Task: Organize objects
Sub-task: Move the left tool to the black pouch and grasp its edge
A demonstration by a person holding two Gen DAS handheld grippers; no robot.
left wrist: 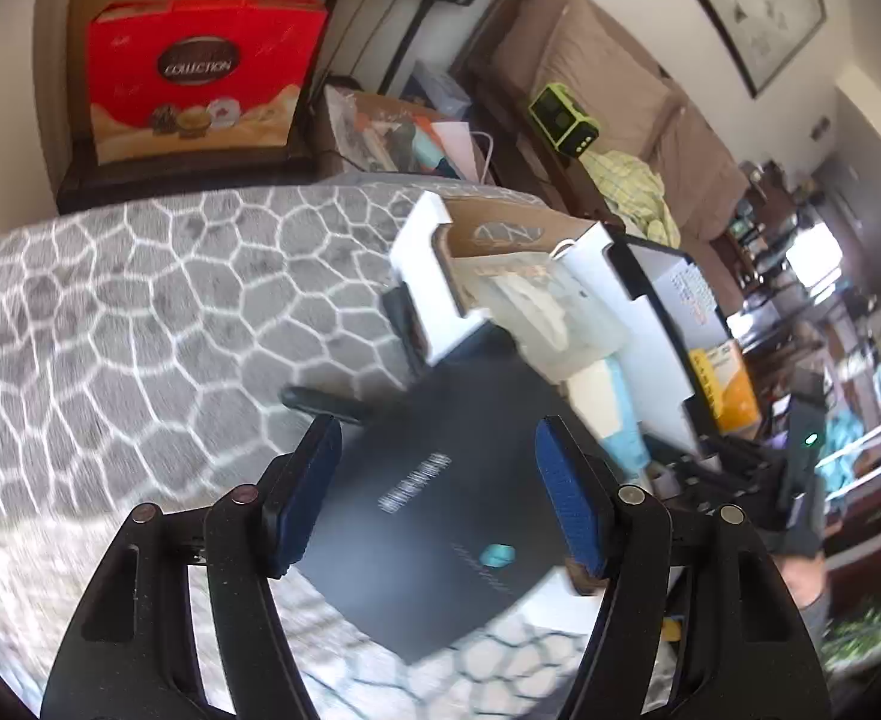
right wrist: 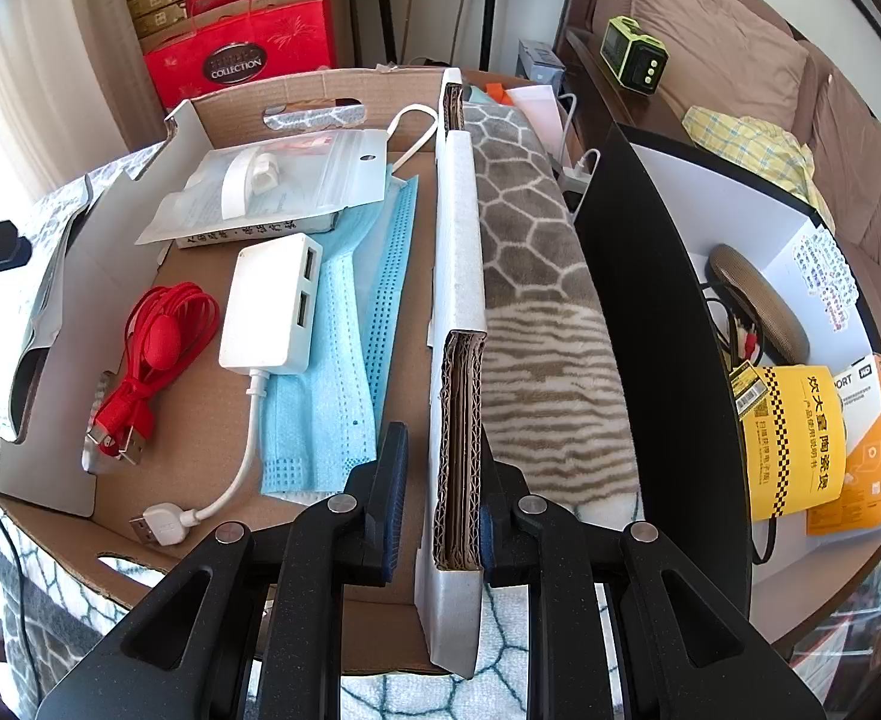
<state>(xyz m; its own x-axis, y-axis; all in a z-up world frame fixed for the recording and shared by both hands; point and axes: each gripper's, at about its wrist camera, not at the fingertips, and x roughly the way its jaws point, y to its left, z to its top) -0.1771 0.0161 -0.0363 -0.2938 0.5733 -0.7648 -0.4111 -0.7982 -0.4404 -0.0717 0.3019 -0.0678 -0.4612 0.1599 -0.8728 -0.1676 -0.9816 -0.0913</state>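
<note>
Right wrist view, right hand-held gripper (right wrist: 437, 501) clamping cardboard box wall (right wrist: 458, 420)

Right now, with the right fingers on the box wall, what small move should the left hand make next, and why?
Probably lower the left gripper onto the black box and close. Its fingers stand open on either side of it without pressing, while the right gripper is shut on the cardboard box wall, steadying it.
</note>
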